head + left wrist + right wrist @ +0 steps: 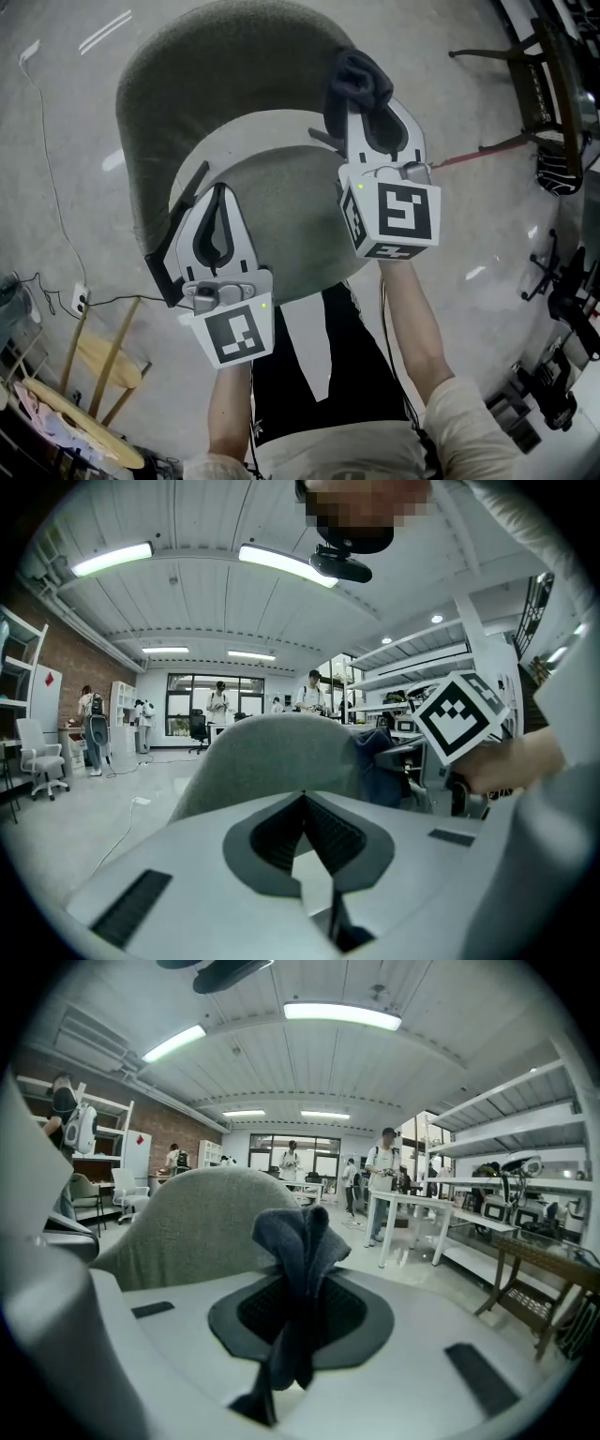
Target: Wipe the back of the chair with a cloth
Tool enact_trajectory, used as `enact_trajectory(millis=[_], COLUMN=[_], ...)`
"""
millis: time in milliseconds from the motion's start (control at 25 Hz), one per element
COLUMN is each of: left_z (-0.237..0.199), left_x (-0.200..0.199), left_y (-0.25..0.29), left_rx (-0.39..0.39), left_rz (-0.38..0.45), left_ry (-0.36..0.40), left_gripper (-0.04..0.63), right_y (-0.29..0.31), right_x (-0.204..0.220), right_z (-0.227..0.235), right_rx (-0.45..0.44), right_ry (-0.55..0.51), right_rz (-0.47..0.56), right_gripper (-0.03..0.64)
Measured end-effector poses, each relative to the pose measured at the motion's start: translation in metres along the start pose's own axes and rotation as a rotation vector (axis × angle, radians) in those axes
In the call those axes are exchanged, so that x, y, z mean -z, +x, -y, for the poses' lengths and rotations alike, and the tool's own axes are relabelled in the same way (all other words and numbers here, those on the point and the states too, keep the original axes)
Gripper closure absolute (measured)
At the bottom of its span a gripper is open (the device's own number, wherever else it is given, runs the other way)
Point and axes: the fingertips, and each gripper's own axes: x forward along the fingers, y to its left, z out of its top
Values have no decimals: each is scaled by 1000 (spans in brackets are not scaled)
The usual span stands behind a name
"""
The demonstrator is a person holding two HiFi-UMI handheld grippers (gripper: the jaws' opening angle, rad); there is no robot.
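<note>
Dark blue cloth (359,80), bunched and clamped in the right gripper (300,1290), sits just by the right edge of the chair back (187,84); contact cannot be confirmed. Left gripper (219,211), jaws together on nothing, hovers over the seat's (291,187) left edge. For a sound wipe, press the cloth flat to the fabric and sweep edge to edge in overlapping passes, jaw tips kept off. No container shows.

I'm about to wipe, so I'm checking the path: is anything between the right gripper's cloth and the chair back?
Nothing visible stands between them. The cloth, clamped in the right gripper, is already up by the chair back, at its edge.
</note>
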Motion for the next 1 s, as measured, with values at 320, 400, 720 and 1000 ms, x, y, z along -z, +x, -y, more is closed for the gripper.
enact_trajectory(millis=[320,400,720,1000], left_z=[-29,-41,-82,-100], left_x=[-3,-4,11,39], left_y=[-21,-30,-72,-102], left_rx=[-126,-166,-299,-395], left_rz=[31,56,78,54], left_ry=[-28,-18,-29,-68], left_gripper=[580,580,580,580], right_y=[-11,-15,-38,-56], right_x=[-32,-31,11,44], right_z=[-97,-136,-260,-316], right_rx=[-345,-450,-774,-922], right_ry=[-61,-62,-135,-184], right_rz=[119,136,82,26], right_gripper=[555,557,555,555])
